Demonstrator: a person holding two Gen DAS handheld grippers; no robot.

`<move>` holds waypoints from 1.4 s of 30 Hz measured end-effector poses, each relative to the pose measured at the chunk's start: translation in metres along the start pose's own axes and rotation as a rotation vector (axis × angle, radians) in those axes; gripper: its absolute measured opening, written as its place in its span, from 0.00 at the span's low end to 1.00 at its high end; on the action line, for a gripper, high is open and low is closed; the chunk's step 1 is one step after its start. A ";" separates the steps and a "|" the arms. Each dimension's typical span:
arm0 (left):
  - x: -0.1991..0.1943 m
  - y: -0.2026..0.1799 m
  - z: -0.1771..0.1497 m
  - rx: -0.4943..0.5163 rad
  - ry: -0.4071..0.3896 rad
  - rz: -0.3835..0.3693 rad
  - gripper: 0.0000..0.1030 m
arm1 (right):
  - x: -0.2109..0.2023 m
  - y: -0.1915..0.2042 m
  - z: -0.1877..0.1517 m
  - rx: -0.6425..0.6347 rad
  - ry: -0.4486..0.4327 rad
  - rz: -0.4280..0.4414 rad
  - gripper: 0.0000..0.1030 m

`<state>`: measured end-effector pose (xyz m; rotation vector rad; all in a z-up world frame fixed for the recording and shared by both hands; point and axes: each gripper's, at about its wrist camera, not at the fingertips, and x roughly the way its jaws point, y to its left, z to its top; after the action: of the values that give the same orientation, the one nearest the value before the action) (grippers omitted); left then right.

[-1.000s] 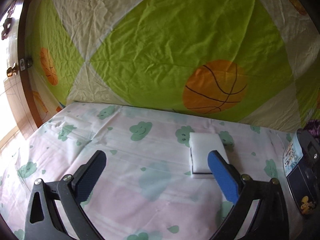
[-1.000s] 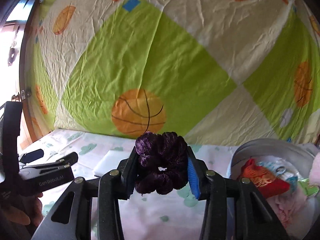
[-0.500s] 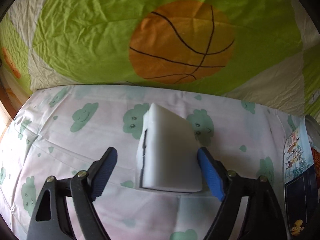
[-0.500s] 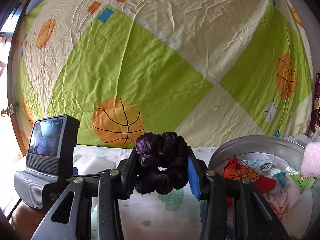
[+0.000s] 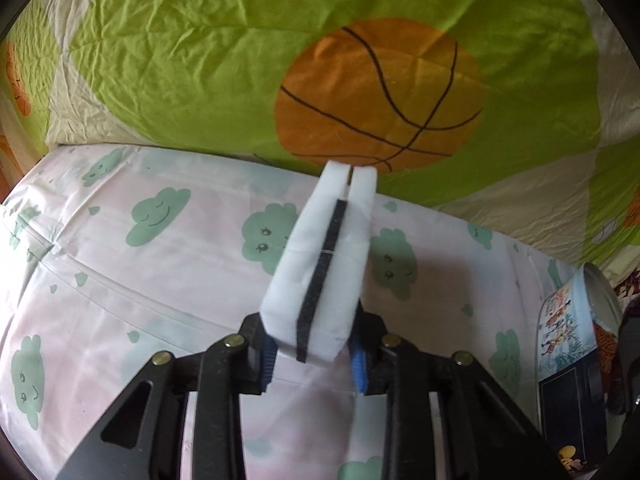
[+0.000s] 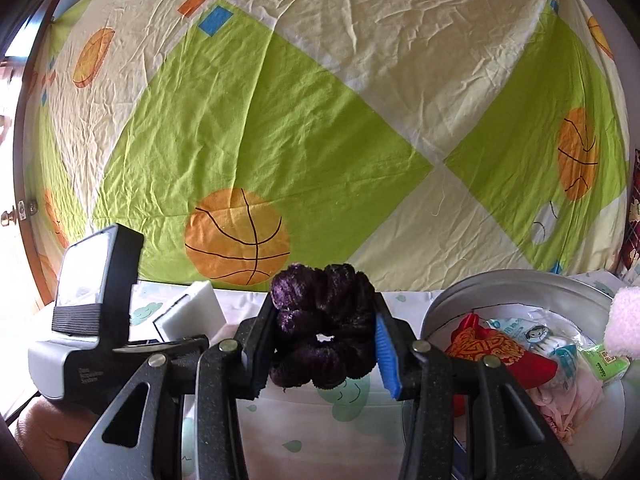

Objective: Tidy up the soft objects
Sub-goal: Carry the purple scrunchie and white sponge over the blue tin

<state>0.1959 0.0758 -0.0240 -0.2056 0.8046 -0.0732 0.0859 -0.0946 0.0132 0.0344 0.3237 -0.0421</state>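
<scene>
Sponge (image 5: 320, 276) sits between the blue pads of the left gripper (image 5: 314, 356), a white block with a dark layer down its middle, standing on edge and tilted away toward the hanging basketball sheet (image 5: 248, 60). The jaws are closing, and the pads already press its near end from both sides. Below it lies the bed cover (image 5: 160, 288), pale pink with green clouds; whether the sponge's far end touches the cover I cannot tell. From the right wrist view, the right gripper (image 6: 322, 348) is clamped on a dark purple velvet scrunchie (image 6: 324, 324), held above the cover's near edge. Just beside it, at the cover's right edge, stands a round metal tub (image 6: 520, 284) holding a red pouch (image 6: 492, 352), packets and pink cloth.
</scene>
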 end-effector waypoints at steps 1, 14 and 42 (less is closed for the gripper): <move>-0.008 0.003 0.000 -0.006 -0.043 -0.027 0.27 | 0.000 0.000 0.000 0.000 0.000 0.000 0.45; -0.059 -0.029 -0.028 0.073 -0.240 0.044 0.27 | -0.009 -0.004 0.003 0.014 -0.050 -0.031 0.45; -0.102 -0.070 -0.076 0.187 -0.298 0.066 0.27 | -0.059 -0.048 -0.005 0.014 -0.055 -0.081 0.45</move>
<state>0.0715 0.0102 0.0112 -0.0114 0.5037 -0.0535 0.0257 -0.1399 0.0257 0.0340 0.2701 -0.1251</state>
